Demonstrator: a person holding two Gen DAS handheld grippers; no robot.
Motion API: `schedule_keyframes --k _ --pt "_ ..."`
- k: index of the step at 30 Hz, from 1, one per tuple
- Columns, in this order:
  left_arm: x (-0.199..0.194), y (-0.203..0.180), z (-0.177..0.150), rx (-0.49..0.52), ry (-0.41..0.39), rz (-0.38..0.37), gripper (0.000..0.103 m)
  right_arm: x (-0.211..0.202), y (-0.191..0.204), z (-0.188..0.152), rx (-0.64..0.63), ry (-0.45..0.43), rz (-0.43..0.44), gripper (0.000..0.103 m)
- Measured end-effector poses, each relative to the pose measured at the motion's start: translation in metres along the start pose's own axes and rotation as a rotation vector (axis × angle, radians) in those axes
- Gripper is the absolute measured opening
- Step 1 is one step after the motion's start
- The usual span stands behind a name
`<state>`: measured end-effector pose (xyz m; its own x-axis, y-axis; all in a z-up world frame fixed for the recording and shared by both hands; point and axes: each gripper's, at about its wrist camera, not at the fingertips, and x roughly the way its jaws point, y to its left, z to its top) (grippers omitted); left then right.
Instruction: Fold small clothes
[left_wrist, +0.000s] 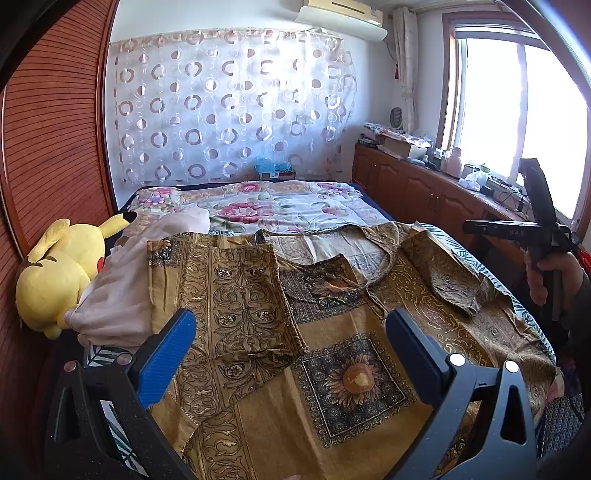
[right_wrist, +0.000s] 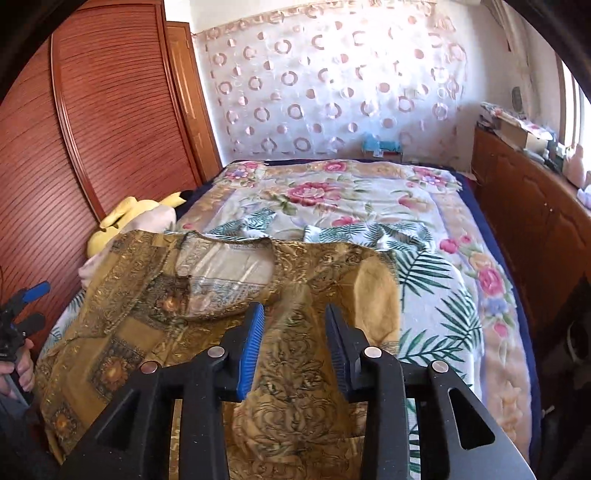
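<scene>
A golden patterned garment (left_wrist: 332, 295) lies spread on the bed, its left part folded over onto the middle. My left gripper (left_wrist: 291, 328) hovers just above its near half, open wide, with nothing between the blue pads. My right gripper (right_wrist: 295, 317) is open over the garment (right_wrist: 295, 387); a raised, blurred fold of the cloth stands in the gap and the pads do not press on it. In the left wrist view a hand holds the right gripper (left_wrist: 532, 221) above the bed's right edge. In the right wrist view the left gripper (right_wrist: 26, 299) shows at the far left.
A yellow plush toy (left_wrist: 62, 269) and a pale pinkish cloth (left_wrist: 118, 288) lie at the bed's left side by the wooden wardrobe (left_wrist: 48, 147). A floral blanket (left_wrist: 277, 206) covers the far half, over a leaf-print sheet (right_wrist: 436, 295). A cluttered wooden cabinet (left_wrist: 424, 184) runs along the right.
</scene>
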<state>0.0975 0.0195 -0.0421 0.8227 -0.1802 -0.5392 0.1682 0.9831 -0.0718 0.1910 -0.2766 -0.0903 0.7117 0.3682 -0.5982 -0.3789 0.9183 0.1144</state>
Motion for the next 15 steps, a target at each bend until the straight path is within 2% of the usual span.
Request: schedule_keyframes --k 6,14,15 --pt "0.000 0.003 -0.002 -0.012 -0.001 0.003 0.103 0.015 -0.008 -0.010 -0.009 0.055 -0.043 0.036" --pt "0.005 0.009 -0.007 -0.018 0.013 0.006 0.103 0.074 -0.014 -0.010 -0.031 0.238 -0.151 0.036" --pt "0.005 0.010 -0.008 -0.018 0.016 0.009 0.103 0.077 -0.013 -0.009 -0.042 0.237 -0.159 0.036"
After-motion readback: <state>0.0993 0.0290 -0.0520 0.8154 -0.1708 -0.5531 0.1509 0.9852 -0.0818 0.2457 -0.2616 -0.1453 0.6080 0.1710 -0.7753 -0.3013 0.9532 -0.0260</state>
